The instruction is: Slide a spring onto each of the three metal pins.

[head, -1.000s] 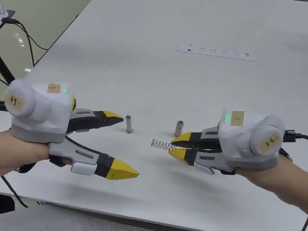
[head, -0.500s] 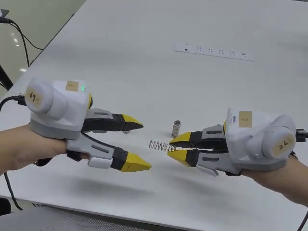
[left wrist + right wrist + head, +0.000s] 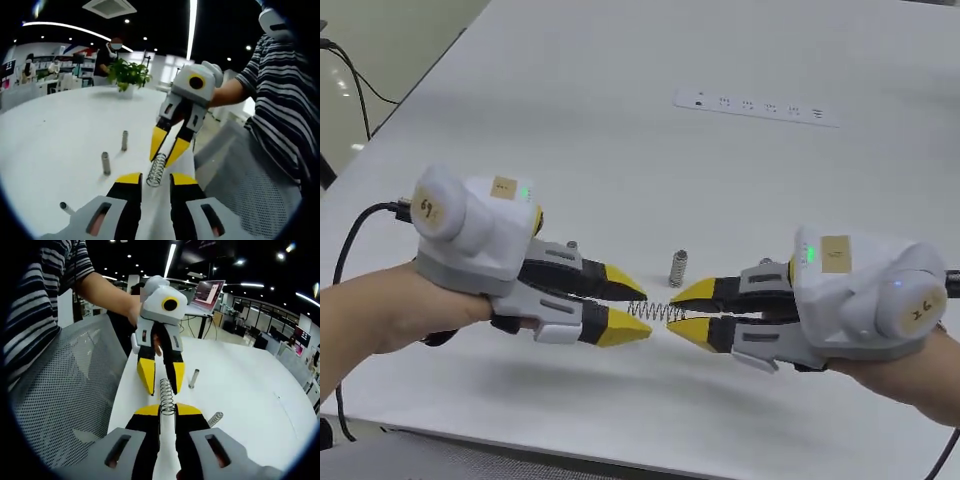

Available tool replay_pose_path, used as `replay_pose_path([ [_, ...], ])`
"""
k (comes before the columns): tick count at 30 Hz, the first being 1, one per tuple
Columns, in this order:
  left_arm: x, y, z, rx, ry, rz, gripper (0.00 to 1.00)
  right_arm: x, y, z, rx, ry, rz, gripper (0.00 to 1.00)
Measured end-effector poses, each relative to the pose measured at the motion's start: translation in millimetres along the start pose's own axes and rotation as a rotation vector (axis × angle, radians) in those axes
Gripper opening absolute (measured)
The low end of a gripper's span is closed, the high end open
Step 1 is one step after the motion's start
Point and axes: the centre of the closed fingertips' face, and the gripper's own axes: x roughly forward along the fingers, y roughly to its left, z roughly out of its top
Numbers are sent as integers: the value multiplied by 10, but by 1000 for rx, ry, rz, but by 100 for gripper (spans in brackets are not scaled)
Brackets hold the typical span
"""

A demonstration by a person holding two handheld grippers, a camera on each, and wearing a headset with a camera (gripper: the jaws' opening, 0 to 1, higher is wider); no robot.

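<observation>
Risk: thin coiled metal spring [image 3: 660, 311], clenched in right claw [image 3: 673, 311], may flick away as released left claw [image 3: 647, 311] closes.

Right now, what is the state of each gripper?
Left gripper: open, jaws around the free end of the spring.
Right gripper: shut on the spring.

I see an open-plan office: a long white bench [image 3: 620, 150] with a power strip [image 3: 755, 107], a potted plant [image 3: 128, 75], an open laptop [image 3: 209, 292] farther back, a mesh office chair [image 3: 70, 390], and a dark ceiling [image 3: 150, 20] with light strips [image 3: 191, 25].
</observation>
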Motion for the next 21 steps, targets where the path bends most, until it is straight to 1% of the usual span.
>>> replay_pose_path([
  [2,3,-1,9,14,0,1,5,-8,-1,4,3,-1,-1,7],
  [3,3,5,20,16,-3,4,4,-10,4,-4,-5,4,2,7],
  [8,13,-5,47,13,-11,2,4,-28,-5,-2,-8,6,-1,7],
  [9,14,-13,54,27,-13,0,4,-32,-6,-3,-11,7,-1,7],
  [14,18,-29,60,26,-16,-2,3,-43,1,-3,-24,15,5,7],
  [18,13,-41,74,30,-19,-2,2,-52,0,2,-15,11,7,7],
  [21,7,-65,77,28,-18,-13,2,-55,21,8,-8,6,15,7],
])
